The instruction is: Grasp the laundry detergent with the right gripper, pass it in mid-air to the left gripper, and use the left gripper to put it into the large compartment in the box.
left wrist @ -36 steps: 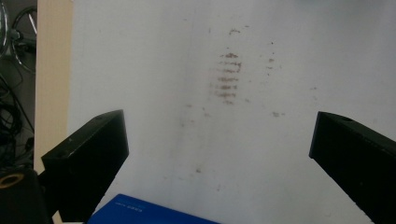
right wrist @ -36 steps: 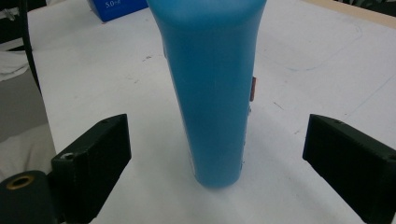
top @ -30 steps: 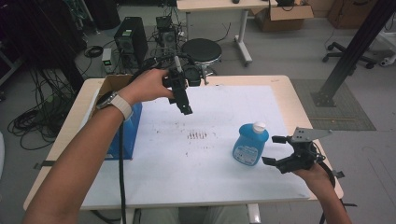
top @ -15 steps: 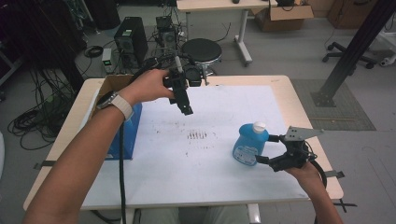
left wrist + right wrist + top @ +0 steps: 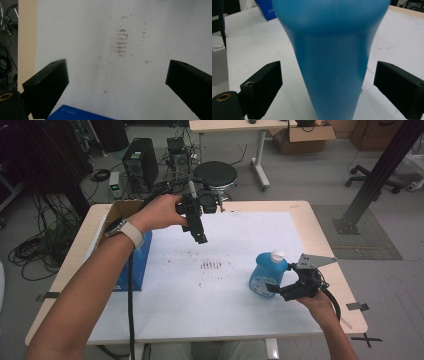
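The bottle (image 5: 268, 273) stands upright at four o'clock on the tabletop (image 5: 310, 227). The right claw (image 5: 276, 289) straddles it, spread wide, lined up to grip. The left claw (image 5: 199, 234) hangs wide over the stains (image 5: 210, 265), waiting.

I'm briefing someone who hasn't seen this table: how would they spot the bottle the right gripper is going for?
Start at the white sheet covering the table. Near its right edge stands the blue bottle, upright between the open jaws of the right gripper. It has a white cap and a rounded body; the other blue thing, a blue box at the left edge, is flat-sided.
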Action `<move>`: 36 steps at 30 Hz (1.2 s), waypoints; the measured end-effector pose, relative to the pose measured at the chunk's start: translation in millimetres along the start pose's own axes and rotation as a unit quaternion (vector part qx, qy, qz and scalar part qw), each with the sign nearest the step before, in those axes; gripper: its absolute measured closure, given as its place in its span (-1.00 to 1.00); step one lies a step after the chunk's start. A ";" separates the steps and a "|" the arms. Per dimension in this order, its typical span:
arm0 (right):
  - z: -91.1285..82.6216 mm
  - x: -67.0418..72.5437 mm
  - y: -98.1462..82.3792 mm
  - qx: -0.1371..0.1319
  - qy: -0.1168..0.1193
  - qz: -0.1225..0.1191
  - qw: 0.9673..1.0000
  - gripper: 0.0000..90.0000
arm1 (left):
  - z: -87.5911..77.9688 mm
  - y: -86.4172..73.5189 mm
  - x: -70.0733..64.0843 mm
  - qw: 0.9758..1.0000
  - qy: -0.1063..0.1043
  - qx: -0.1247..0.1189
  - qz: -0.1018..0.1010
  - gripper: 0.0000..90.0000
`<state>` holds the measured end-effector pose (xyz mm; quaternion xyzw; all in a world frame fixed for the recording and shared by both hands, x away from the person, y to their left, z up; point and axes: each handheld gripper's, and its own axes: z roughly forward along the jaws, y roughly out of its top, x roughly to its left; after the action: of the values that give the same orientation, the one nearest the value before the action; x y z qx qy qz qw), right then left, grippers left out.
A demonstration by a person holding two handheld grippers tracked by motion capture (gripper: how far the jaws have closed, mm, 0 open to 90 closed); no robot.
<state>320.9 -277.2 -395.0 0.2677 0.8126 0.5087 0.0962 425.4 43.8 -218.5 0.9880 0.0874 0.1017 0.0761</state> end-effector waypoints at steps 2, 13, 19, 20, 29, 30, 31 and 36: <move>2.7 0.0 -0.5 -0.003 -0.001 0.001 1.000 -0.82 | -0.2 -0.7 0.1 1.000 0.000 0.001 0.000 -0.88; 12.7 -0.8 -1.2 -0.019 -0.013 0.007 1.000 -0.71 | -0.9 -1.4 -0.4 1.000 0.002 0.001 -0.001 -0.88; 14.7 -0.8 -2.1 -0.022 -0.015 0.009 1.000 -0.64 | -0.8 -1.6 0.0 1.000 0.002 0.002 -0.002 -0.88; 14.8 -1.0 -2.2 -0.024 -0.014 0.010 1.000 -0.61 | -0.5 -1.6 0.0 1.000 0.002 0.002 -0.002 -0.88; 15.3 -2.0 -3.6 -0.027 -0.011 0.009 1.000 -0.49 | 0.4 -1.3 0.2 1.000 0.001 0.003 -0.002 -0.88; 15.3 -2.0 -3.6 -0.027 -0.011 0.009 1.000 -0.49 | 0.4 -1.3 0.2 1.000 0.001 0.003 -0.002 -0.88; 15.1 -2.0 -4.1 -0.028 -0.011 0.008 1.000 -0.46 | 1.0 -1.5 0.4 1.000 0.002 0.004 -0.002 -0.88; 14.7 -1.8 -3.9 -0.029 -0.011 0.006 1.000 -0.40 | 1.2 -0.9 0.2 1.000 0.001 0.004 -0.003 -0.88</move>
<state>327.4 -268.1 -405.4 0.2755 0.7948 0.5295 0.1096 425.7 44.5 -219.7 0.9879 0.0904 0.1026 0.0726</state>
